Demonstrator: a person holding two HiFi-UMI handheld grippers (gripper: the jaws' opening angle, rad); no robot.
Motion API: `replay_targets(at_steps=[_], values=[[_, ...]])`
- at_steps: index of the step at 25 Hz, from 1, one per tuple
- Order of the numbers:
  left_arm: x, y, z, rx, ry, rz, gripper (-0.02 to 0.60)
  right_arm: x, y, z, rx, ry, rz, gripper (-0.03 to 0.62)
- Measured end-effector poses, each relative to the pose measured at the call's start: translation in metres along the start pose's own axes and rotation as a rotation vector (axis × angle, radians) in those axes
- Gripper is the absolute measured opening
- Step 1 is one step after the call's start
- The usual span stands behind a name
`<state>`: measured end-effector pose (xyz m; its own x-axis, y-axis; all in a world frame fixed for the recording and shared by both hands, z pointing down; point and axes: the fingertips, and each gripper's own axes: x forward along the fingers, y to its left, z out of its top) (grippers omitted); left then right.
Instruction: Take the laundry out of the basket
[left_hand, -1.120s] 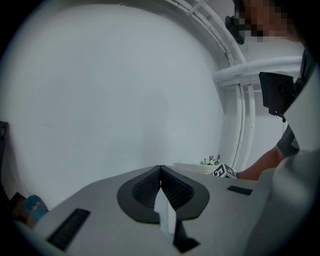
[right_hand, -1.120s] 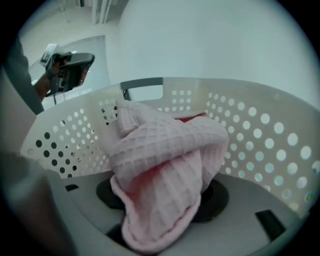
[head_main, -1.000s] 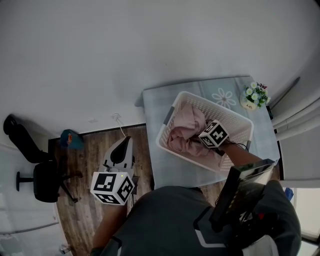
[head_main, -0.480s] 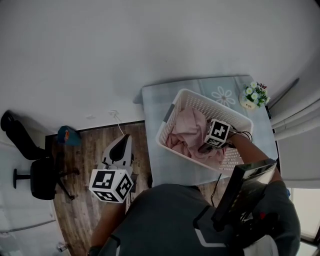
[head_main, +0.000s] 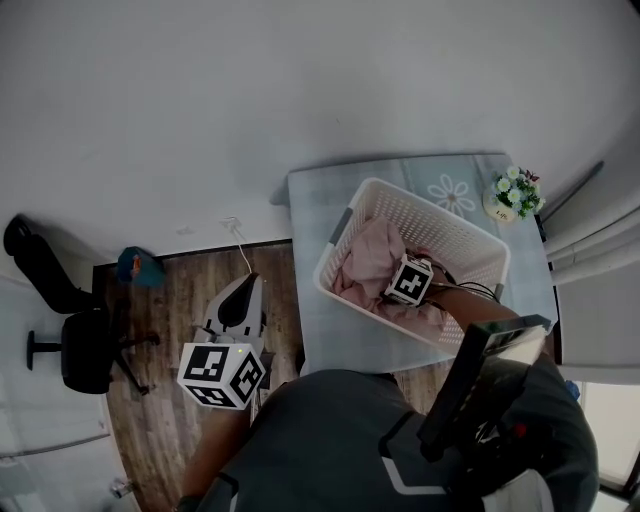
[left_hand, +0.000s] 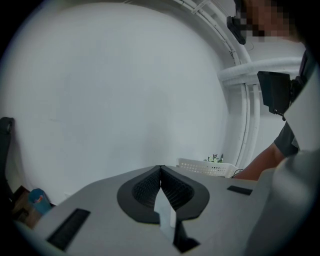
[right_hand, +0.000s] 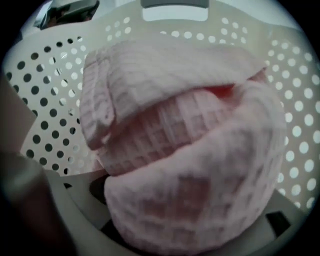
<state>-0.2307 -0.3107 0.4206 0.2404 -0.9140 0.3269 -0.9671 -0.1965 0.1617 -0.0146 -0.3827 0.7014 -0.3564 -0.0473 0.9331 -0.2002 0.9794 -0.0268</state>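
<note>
While the pink waffle-weave laundry (right_hand: 185, 150) lies bunched inside the white perforated basket (head_main: 440, 215) on the table (head_main: 320, 340), the removal step is judged to be at the point of taking hold, with nothing lifted clear yet. The right gripper (head_main: 400, 288) is down inside the basket, pointing steeply into the heap. Its jaws have just been closing from a wider spread, and a thick fold of the cloth bulges between them. They stand well apart, and no firm pinch can be confirmed from the right gripper view. The left gripper (left_hand: 160, 172) is held off to the side of the table, aimed at the bare wall, its jaws together with nothing between them. Recommendation: close fully on the fold before any lift, since a bulky, springy weave can slip out of a shallow bite. The bite should take cloth only, well apart from the basket wall, so that no perforation is caught. The lift should go straight up until the trailing cloth clears the rim. A light basket may rise with the load, so the idle left gripper could steady the rim if it does.
</note>
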Motion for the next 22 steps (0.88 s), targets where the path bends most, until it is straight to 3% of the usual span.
replay_targets(at_steps=[2, 6, 9, 17, 22], values=[[-0.001, -0.001, 0.0, 0.001, -0.002, -0.001, 0.009, 0.0, -0.003, 0.004, 0.065, -0.043, -0.035, 0.355], [-0.003, 0.0, 0.008, 0.006, -0.023, 0.001, 0.009, -0.003, -0.009, 0.012, 0.11, -0.12, -0.095, 0.307], [-0.003, 0.0, 0.011, 0.005, -0.036, 0.0, 0.009, -0.01, -0.02, 0.021, 0.153, -0.169, -0.155, 0.296], [-0.002, 0.0, 0.022, 0.015, -0.061, -0.018, 0.009, -0.063, -0.081, 0.04, 0.417, -0.387, -0.301, 0.288], [-0.003, -0.001, 0.021, 0.015, -0.062, -0.032, 0.009, -0.094, -0.092, 0.052, 0.419, -0.458, -0.34, 0.287]])
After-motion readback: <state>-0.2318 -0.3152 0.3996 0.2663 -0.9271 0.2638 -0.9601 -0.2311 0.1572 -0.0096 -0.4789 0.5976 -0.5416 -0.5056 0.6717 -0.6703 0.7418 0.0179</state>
